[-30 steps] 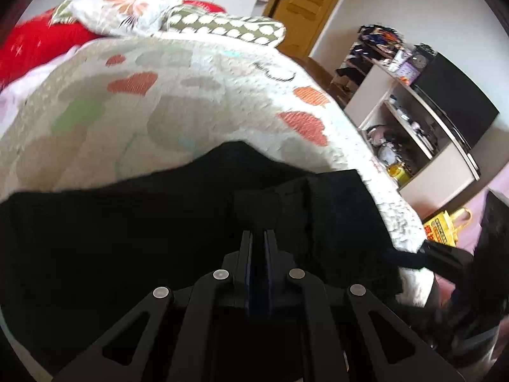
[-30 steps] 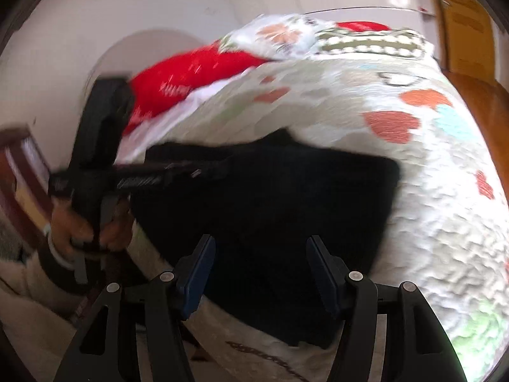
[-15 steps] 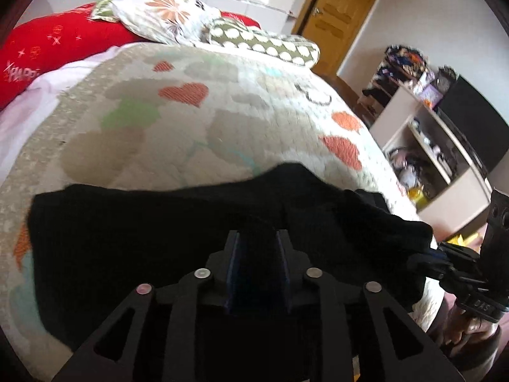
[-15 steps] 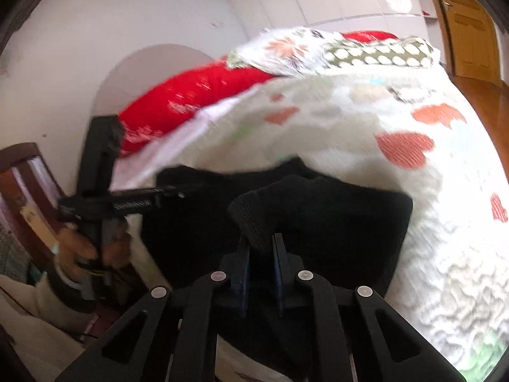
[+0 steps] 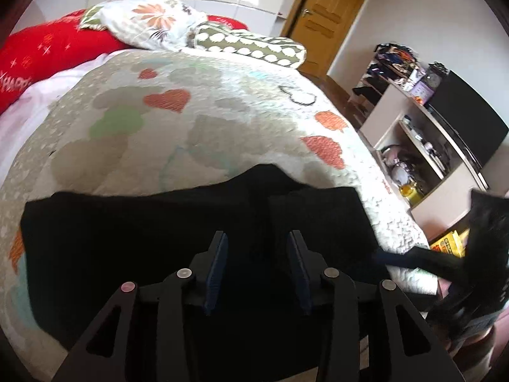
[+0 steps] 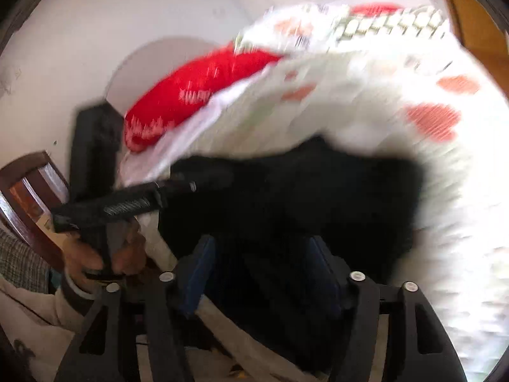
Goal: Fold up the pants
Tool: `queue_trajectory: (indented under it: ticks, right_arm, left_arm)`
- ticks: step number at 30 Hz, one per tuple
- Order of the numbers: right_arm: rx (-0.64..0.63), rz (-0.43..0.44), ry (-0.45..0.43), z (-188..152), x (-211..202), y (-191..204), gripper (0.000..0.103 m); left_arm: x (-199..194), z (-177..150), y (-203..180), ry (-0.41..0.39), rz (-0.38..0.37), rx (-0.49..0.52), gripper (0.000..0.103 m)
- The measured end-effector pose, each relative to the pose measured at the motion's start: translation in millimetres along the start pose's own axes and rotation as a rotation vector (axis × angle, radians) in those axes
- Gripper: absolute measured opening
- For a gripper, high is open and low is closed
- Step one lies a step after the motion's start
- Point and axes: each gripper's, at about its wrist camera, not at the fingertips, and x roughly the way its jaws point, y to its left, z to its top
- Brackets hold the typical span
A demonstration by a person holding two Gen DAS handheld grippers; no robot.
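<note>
The black pants [image 5: 133,232] lie folded flat on the near edge of the heart-patterned quilt [image 5: 197,127]. My left gripper [image 5: 257,245] is open and empty just above the pants. My right gripper [image 6: 259,248] is open and empty over the same pants [image 6: 334,197]; that view is blurred by motion. The right gripper's side also shows at the right edge of the left wrist view [image 5: 477,248], and the left gripper with the hand holding it shows in the right wrist view [image 6: 127,203].
Red, floral and dotted pillows [image 5: 152,25] lie at the bed's far end. A shelf unit with clutter and a black screen [image 5: 445,127] stands to the right. A wooden door [image 5: 331,16] is behind. A wooden chair [image 6: 28,191] stands left of the bed.
Both grippers held pinches of the black fabric half a second ago; both have now opened and let go, and the pants lie flat. The right gripper is moving quickly.
</note>
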Motion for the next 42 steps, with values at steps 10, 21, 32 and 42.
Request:
queue_trajectory:
  ticks: [10, 21, 32, 42]
  right_arm:
    - [-0.026, -0.264, 0.018, 22.8, 23.5, -51.7, 0.024]
    - [-0.057, -0.286, 0.047, 16.6, 23.0, -32.6, 0.028]
    - [-0.105, -0.268, 0.112, -30.4, 21.6, -1.9, 0.032]
    - [-0.139, -0.308, 0.019, 23.9, 36.1, 3.0, 0.042]
  left_arm:
    - [42.8, -10.2, -26.4, 0.083, 0.081, 0.066, 0.048]
    - [54.0, -22.9, -21.1, 0.094, 0.082, 0.047, 0.05]
    - [51.5, -27.9, -19.9, 0.077, 0.069, 0.037, 0.052]
    - [19.4, -30.5, -12.0, 0.034, 0.086, 0.019, 0.055]
